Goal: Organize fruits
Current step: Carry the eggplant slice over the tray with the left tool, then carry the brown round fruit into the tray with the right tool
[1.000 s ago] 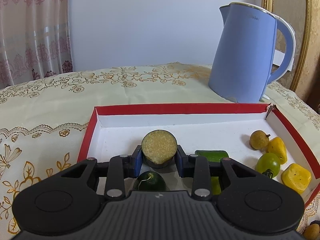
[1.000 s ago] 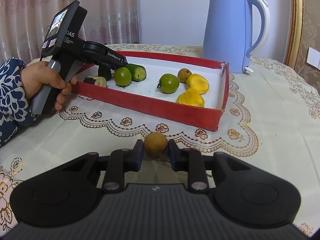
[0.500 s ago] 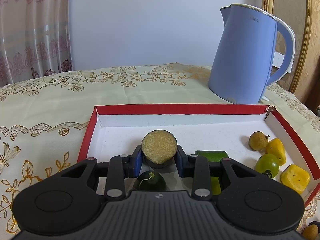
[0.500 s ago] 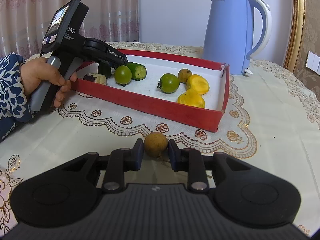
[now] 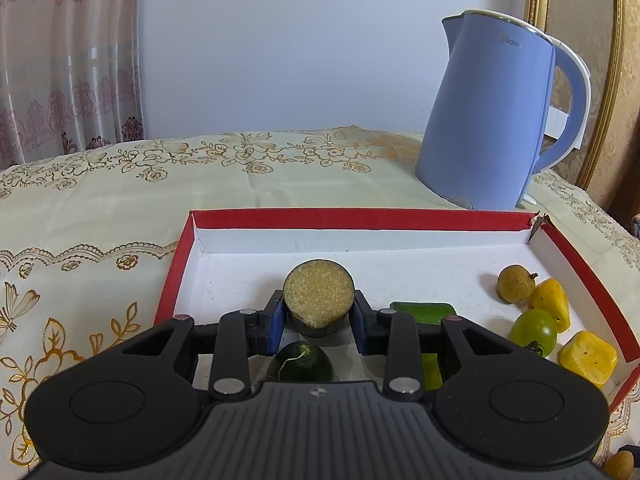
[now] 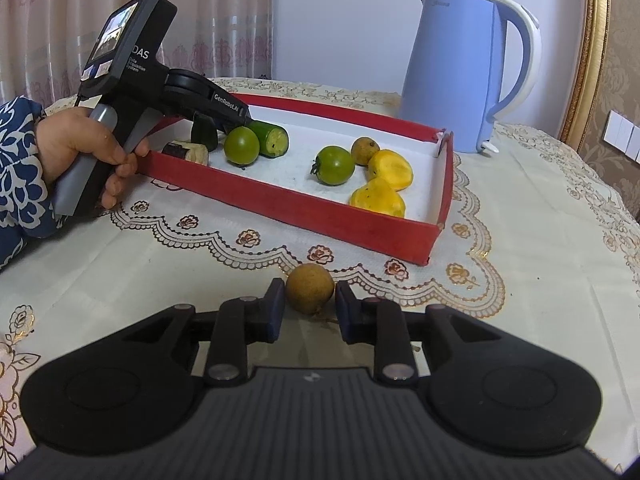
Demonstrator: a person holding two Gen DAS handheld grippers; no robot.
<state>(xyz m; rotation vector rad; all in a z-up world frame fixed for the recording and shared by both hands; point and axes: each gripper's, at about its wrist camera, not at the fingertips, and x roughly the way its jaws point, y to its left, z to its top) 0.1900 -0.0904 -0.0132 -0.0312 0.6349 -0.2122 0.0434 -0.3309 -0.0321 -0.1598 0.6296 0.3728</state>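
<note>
In the left wrist view, the gripper body hides the lower half of a dark green round fruit [image 5: 301,361] and most of a green cucumber piece [image 5: 424,312] near the red tray's near edge [image 5: 176,272]. A brown round fruit [image 5: 619,465] on the tabletop is cut off by the picture's bottom right corner. In the right wrist view, the left gripper's [image 6: 224,114] fingertips are hidden behind its own body, and the person's patterned sleeve [image 6: 16,184] runs off the left edge.

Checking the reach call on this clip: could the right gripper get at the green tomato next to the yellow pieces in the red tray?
Probably not yet: the right gripper is shut on a brown fruit, outside the red tray. The green tomato itself lies uncovered.
</note>
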